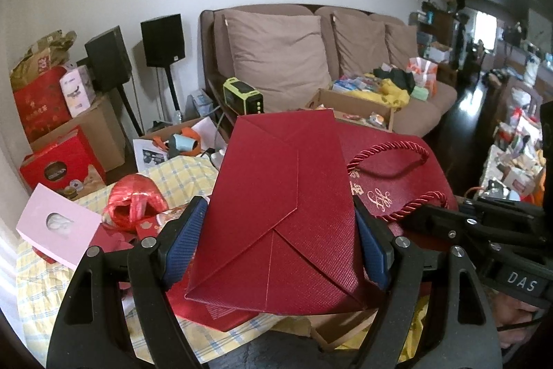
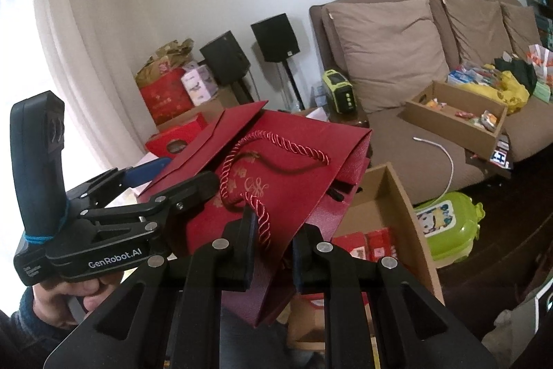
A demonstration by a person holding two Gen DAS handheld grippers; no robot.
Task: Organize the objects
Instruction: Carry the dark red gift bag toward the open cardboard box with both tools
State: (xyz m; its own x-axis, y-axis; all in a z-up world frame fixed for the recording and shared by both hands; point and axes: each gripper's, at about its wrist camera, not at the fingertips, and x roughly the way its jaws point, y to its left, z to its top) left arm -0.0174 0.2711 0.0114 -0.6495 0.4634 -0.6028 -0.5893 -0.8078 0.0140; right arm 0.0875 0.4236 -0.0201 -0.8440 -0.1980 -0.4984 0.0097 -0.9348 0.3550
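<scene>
- While both grippers share one load, the left gripper (image 1: 276, 241) stands wide, its blue pads (image 1: 183, 244) pressed on either edge of the folded flat base of a dark red textured paper gift bag (image 1: 276, 213).
- Bag is held off the surface, its base toward the left wrist camera, its printed face with gold lettering to the right.
- Right gripper (image 2: 273, 230) is narrow, clamped on the bag's open top edge next to a red twisted cord handle (image 2: 266, 144); the cord lies looped over the bag's face.
- Left of the bag, on a yellow checked cloth (image 1: 179, 175): a crumpled red foil wrapper (image 1: 134, 199) and a pale pink flat box (image 1: 58, 223).
- Far behind: a brown sofa (image 1: 432, 102) with beige cushions, carrying an open cardboard tray (image 2: 456, 116).
- Near right, below the bag: an open cardboard box (image 2: 387, 196) with red packets inside.
</scene>
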